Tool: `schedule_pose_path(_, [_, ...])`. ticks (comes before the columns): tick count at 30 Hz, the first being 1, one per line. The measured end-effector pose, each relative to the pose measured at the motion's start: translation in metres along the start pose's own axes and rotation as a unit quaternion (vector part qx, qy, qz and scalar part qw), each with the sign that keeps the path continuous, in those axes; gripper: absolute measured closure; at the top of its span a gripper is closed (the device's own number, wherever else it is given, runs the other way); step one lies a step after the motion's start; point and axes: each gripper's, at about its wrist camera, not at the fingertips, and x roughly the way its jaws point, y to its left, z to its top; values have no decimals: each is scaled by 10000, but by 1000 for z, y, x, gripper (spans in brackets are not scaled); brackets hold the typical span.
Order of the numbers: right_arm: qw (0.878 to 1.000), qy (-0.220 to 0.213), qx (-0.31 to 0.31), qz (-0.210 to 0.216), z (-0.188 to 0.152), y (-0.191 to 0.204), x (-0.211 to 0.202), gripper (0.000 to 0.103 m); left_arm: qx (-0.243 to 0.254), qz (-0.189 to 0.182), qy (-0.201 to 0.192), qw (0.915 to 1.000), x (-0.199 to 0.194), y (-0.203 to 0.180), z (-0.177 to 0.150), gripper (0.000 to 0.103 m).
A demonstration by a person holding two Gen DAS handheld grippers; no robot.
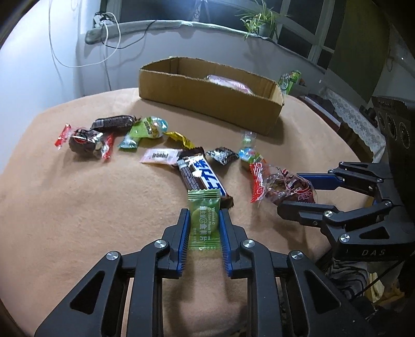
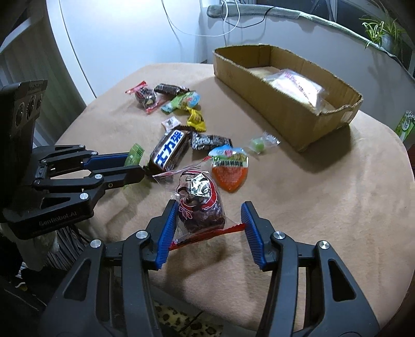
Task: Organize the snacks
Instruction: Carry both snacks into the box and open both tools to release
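Note:
My left gripper (image 1: 203, 216) is shut on a green vitamin C candy packet (image 1: 205, 220) near the table's front; it also shows in the right wrist view (image 2: 133, 155). My right gripper (image 2: 210, 211) is open around a clear red-edged packet of dark dried fruit (image 2: 201, 204), its left pad touching the packet; the packet also shows in the left wrist view (image 1: 282, 184). A Snickers bar (image 1: 201, 173) lies just beyond the green packet. Several small snacks lie scattered behind. A cardboard box (image 1: 207, 103) stands at the back with a pale packet (image 2: 295, 83) inside.
The table wears a tan cloth (image 1: 90, 207). An orange snack packet (image 2: 228, 168) and a small green candy (image 2: 259, 145) lie between the right gripper and the box. A green carton (image 2: 404, 127) stands at the table's right edge. A windowsill with a plant (image 1: 262, 20) is behind.

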Motion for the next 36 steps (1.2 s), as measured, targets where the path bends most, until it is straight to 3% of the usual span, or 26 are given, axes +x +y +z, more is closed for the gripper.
schedule_pose_path(12, [9988, -447, 76, -204, 25, -20, -28, 51, -127, 8, -393, 9991, -17, 12, 31, 82])
schedule_pose_path(21, [9952, -798, 228, -527, 57, -54, -48, 51, -83, 40, -702, 9975, -21, 20, 72, 82])
schedule_pose_path(28, [9909, -1020, 352, -806, 88, -85, -55, 51, -115, -15, -818, 9966, -9, 22, 108, 82])
schedule_pose_path(36, [9891, -942, 408, -1057, 116, -118, -37, 51, -84, -91, -832, 9965, 13, 18, 142, 82])
